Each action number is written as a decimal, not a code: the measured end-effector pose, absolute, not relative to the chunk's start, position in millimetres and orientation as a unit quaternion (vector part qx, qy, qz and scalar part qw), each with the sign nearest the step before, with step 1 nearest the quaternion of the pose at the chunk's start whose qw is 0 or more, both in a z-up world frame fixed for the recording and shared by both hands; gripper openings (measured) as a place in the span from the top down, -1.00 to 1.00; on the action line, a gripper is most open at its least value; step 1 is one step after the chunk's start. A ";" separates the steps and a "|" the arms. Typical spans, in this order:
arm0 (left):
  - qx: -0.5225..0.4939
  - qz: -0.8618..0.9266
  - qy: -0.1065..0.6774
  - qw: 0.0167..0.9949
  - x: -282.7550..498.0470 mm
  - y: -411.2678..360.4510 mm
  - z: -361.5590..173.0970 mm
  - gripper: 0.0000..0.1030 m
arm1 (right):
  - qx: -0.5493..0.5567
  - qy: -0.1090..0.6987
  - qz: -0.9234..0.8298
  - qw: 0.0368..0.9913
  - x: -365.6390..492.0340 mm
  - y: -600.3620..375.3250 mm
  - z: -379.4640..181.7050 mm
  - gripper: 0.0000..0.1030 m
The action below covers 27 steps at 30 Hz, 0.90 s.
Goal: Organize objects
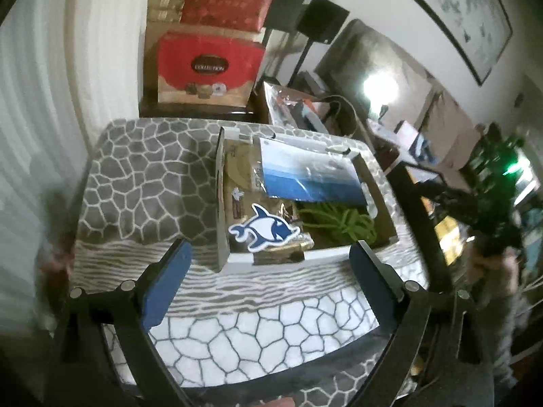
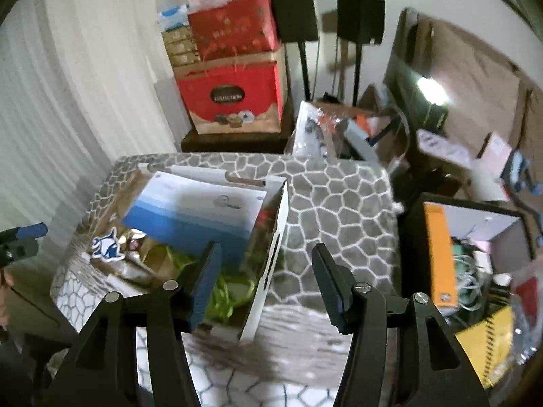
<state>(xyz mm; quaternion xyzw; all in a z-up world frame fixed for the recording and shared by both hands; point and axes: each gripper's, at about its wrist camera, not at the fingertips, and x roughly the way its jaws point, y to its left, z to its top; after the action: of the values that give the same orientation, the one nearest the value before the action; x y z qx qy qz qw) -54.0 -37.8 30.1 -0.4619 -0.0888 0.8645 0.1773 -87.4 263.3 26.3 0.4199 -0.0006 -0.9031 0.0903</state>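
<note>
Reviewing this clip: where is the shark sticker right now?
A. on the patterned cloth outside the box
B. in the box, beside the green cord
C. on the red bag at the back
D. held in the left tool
B: the shark sticker lies inside the box, just left of the green cord; both tools are open and hold nothing.

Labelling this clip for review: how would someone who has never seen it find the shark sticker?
Start at the stone-patterned cloth over the table, then the open cardboard box on it. The shark sticker lies at the box's near end, beside the green cord: the only blue-and-white fish-shaped cutout there.
</note>
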 end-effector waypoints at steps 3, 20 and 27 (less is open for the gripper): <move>-0.449 0.875 -0.063 0.166 -42.0 -26.0 30.5 -0.84 | 0.414 0.004 -0.907 0.071 -66.6 256.2 37.3 -0.40; -0.391 0.915 -0.037 0.095 2.3 -8.2 33.6 -0.99 | 0.352 -0.005 -0.936 0.006 18.3 209.5 35.2 -0.94; -0.381 0.921 -0.042 0.068 10.0 -6.6 25.1 -0.99 | 0.333 -0.009 -0.942 -0.023 35.1 204.4 27.0 -0.95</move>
<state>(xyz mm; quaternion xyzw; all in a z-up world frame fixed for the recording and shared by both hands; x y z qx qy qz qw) 10.0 -6.6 25.1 -0.3814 -0.0420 0.9209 0.0681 35.1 204.4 27.0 0.3334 -0.0090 -0.9425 -0.0233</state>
